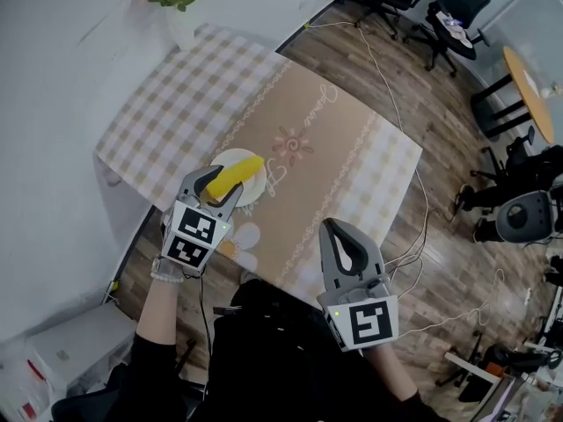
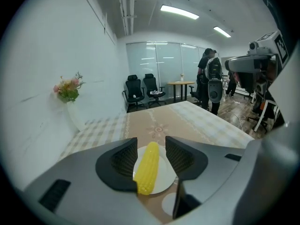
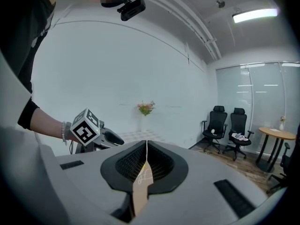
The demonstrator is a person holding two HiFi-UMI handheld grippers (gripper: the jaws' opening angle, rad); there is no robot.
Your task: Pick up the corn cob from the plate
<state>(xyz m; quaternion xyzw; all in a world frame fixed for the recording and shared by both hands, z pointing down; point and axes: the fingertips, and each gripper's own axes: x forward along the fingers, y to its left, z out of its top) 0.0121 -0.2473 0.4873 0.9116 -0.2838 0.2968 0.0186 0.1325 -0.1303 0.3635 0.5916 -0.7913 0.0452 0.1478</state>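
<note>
Partly masked by the open left claw (image 2: 151, 143), the corn cob (image 2: 147, 167) lies between its jaws; right claw (image 3: 146, 148) closed

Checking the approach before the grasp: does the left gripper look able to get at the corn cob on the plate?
Probably yes: the left gripper stands open with the corn cob lying between its jaws on the plate, nothing blocking.
</note>
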